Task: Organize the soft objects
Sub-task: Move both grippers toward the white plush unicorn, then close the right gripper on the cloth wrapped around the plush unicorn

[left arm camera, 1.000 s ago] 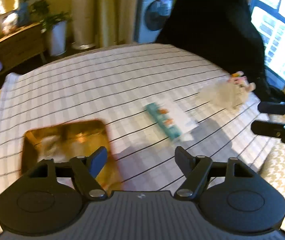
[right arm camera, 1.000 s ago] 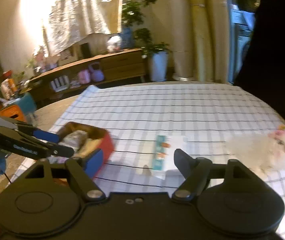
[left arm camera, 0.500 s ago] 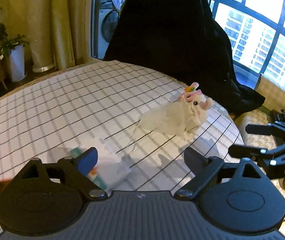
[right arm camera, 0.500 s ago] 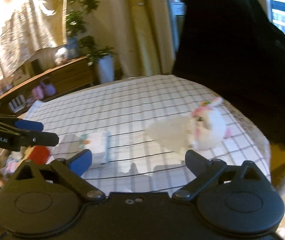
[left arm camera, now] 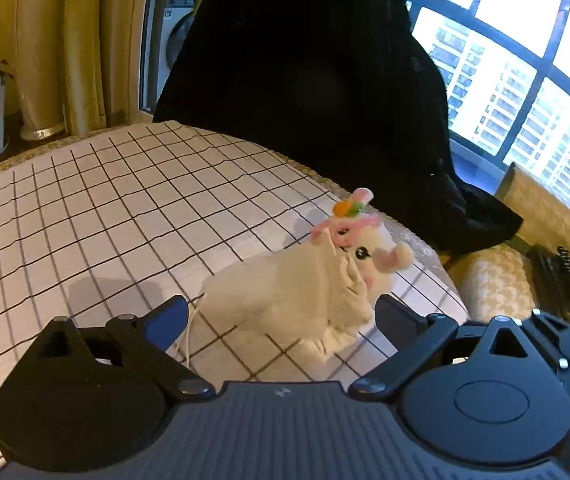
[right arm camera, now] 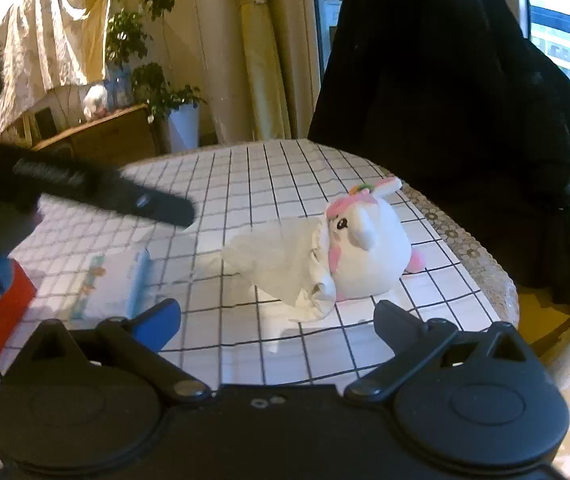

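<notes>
One plush bunny (right arm camera: 369, 256) half inside cloth pouch (right arm camera: 281, 264)

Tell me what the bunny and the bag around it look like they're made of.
Bunny: seems to be plush, white with pink patches; matte, fuzzy outline, rounded stuffed shape. Bag: probably thin off-white woven cloth, matte; it creases and bunches at its opening.

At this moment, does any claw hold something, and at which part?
Nothing is held. The left claw and the right claw are both open, each facing the white plush toy in its cloth bag without touching it.
</notes>
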Demonstrator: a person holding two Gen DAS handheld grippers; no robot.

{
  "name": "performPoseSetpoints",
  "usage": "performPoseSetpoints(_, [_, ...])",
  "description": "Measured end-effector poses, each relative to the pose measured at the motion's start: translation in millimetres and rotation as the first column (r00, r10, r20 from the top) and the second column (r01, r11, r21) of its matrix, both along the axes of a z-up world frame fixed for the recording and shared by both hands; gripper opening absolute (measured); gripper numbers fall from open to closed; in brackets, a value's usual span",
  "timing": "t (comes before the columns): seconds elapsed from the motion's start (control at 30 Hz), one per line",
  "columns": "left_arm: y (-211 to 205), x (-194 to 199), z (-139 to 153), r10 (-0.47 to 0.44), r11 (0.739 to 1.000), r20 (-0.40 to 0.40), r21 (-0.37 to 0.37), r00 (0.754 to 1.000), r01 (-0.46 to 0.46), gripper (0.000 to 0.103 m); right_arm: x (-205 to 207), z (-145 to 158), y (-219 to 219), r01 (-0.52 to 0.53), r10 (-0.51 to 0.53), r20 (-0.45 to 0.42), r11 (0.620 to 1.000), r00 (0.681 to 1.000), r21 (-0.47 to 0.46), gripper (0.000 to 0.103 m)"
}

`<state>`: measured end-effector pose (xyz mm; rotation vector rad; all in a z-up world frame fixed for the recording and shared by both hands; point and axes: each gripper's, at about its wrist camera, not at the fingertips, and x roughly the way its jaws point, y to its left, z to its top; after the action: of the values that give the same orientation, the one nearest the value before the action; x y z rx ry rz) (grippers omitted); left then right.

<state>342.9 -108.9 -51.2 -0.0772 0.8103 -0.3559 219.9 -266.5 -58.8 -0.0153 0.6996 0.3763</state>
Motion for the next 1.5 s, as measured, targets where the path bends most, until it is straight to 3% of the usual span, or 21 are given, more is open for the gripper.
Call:
performPoseSetpoints(0.2, [-14.6, 37.5, -19.4, 0.014, 1.000, -0.072, 0.015, 0.997, -0.013, 0.100, 17.7, -16.7, 0.8, -0.029, 0.029, -0.038, 1.000, 0.999, -0.001, 0.102])
performPoseSetpoints(0.37, [-15.6, 64.5, -28.0, 0.013, 0.999, -0.081, 0.035, 0.997, -0.011, 0.100, 32.7, -27.5, 5.4, -0.058, 0.058, -0.042, 0.998, 0.997, -0.012, 0.098])
performPoseSetpoints(0.53, [-8.5, 88.5, -38.8, -0.048, 0.998, -0.084, 0.039, 0.995, 0.051, 0.100, 47.8, -38.1, 9.6, -0.076, 0.074, -0.050, 0.996, 0.996, -0.038, 0.091])
performPoseSetpoints(0.67, [-7.6, 102.4, -57.7, -0.131, 0.991, -0.162, 0.013, 0.978, 0.135, 0.100, 61.0, -47.0, 8.3, -0.070, 0.068, -0.066, 0.997, 0.995, -0.036, 0.087])
performPoseSetpoints(0.9, [-17.6, 103.5, -79.6, -0.221, 0.970, -0.171, 0.067, 0.960, 0.235, 0.100, 74.9, -59.4, 8.2, -0.066, 0.062, -0.101, 0.997, 0.993, -0.039, 0.078])
performPoseSetpoints(1.13, [-12.5, 103.9, -86.6, -0.213, 0.973, -0.155, 0.052, 0.965, 0.223, 0.100, 75.6, -65.3, 15.5, -0.060, 0.052, -0.086, 0.994, 0.995, -0.093, 0.057])
performPoseSetpoints(1.3, [-8.0, 100.2, -85.3, -0.205, 0.977, -0.150, 0.034, 0.967, 0.212, 0.076, 79.4, -68.2, 12.5, -0.021, 0.015, -0.082, 0.997, 0.996, -0.076, 0.036])
performPoseSetpoints(1.4, [-2.9, 100.3, -82.8, -0.194, 0.980, -0.150, 0.015, 0.969, 0.199, 0.056, 80.9, -69.3, 8.4, 0.009, -0.013, -0.094, 0.999, 0.995, -0.044, 0.026])
performPoseSetpoints(1.47, [-1.3, 100.3, -81.5, -0.191, 0.981, -0.157, 0.005, 0.969, 0.194, 0.036, 81.1, -69.5, 5.7, 0.025, -0.028, -0.102, 0.999, 0.994, -0.030, 0.015])
performPoseSetpoints(1.5, [-1.0, 100.0, -80.8, -0.189, 0.981, -0.161, 0.003, 0.969, 0.192, 0.033, 80.5, -69.3, 4.6, 0.031, -0.033, -0.105, 0.999, 0.994, -0.021, 0.013])
